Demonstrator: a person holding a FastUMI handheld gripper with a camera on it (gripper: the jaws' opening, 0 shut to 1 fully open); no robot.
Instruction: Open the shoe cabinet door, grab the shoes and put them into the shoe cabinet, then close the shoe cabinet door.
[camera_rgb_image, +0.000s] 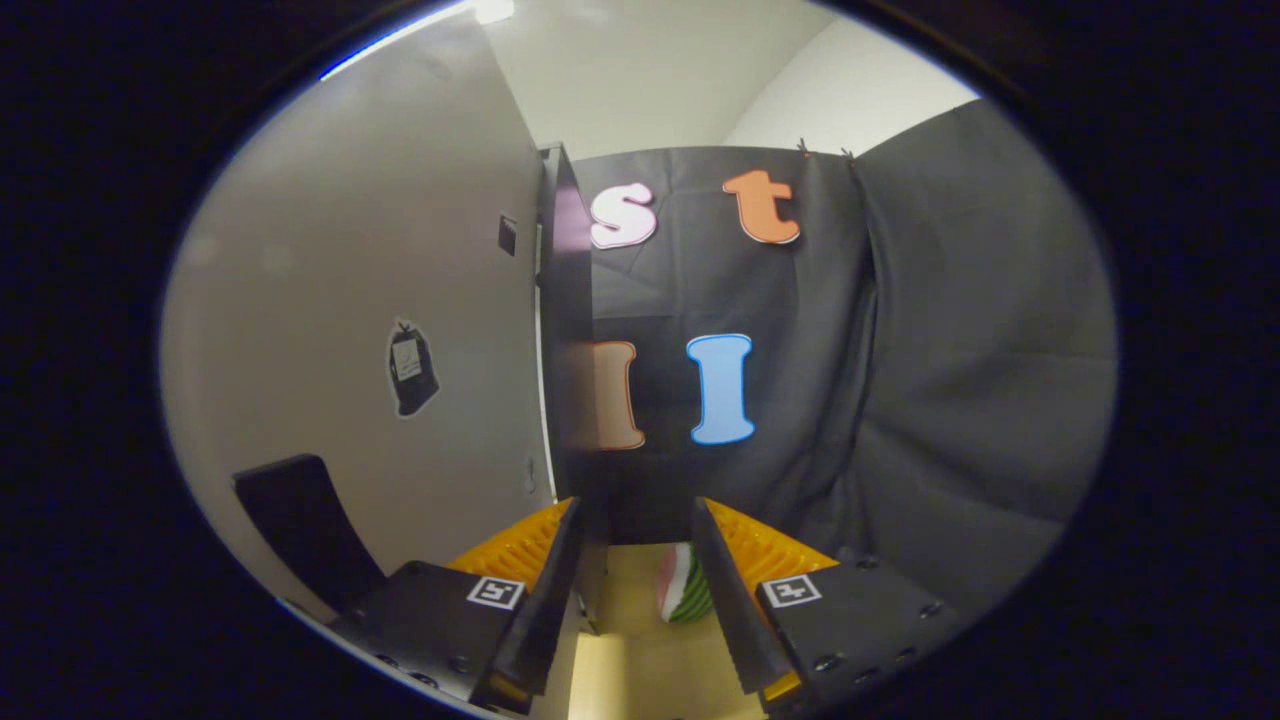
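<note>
Gripper (638, 540) fingers spread, gripping nothing. Shoe cabinet door (400, 330) stands just left of them (a dark sticker (411, 368) on its face). Striped object (685, 585) lies between the fingers, on the floor (640, 660).

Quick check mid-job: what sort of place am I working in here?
Probably a cloth-walled test booth, not a lived-in home: black draped cloth wall ahead, a tall pale cabinet door standing open beside the open gripper, and a red, white and green striped object on the light floor between its fingers.
</note>
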